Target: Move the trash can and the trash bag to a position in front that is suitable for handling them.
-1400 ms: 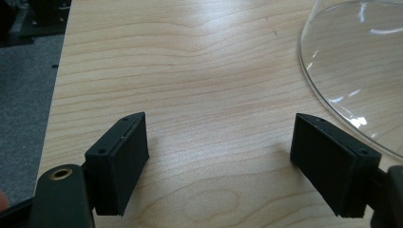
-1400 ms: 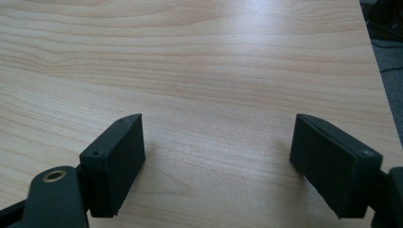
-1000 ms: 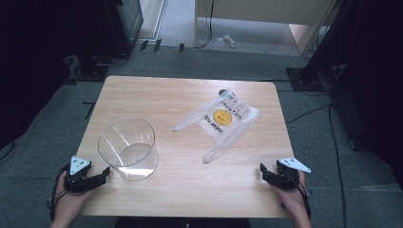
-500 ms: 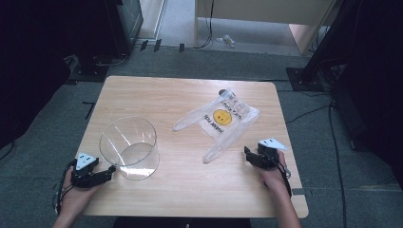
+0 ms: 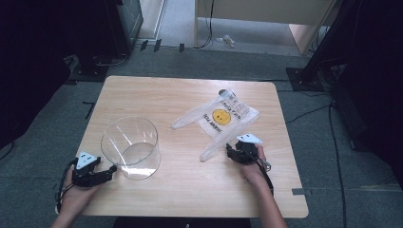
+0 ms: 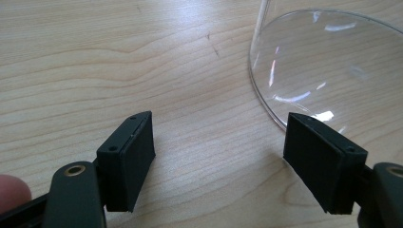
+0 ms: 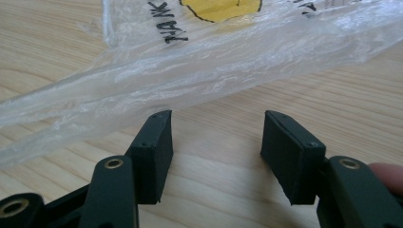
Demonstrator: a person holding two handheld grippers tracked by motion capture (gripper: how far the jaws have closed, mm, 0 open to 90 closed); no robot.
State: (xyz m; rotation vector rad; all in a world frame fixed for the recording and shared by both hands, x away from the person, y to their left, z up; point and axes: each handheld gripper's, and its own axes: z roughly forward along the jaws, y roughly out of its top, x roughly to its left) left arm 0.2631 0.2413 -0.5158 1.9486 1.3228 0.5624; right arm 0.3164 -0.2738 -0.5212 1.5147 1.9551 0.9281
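A clear plastic bag [image 5: 222,119] with a yellow smiley print lies flat on the right half of the wooden table [image 5: 190,95]; its near handle strip [image 7: 190,71] runs just ahead of my right gripper [image 5: 232,151]. That right gripper [image 7: 216,147] is open, its jaws have just been closing, and only bare wood lies between them. A clear round bowl [image 5: 130,146] stands at the front left. My left gripper [image 5: 110,172] sits beside its base, open, with the bowl's rim [image 6: 266,95] just off the right fingertip [image 6: 318,161].
The table's front edge lies close behind both hands. Bare wood [image 5: 190,180] stretches between the bowl and the bag. Dark stands and cables [image 5: 313,71] surround the table on the floor.
My right hand has slid from the front right corner up and leftward to the bag's near handle, with its jaws narrowing. The left hand has edged slightly toward the bowl.
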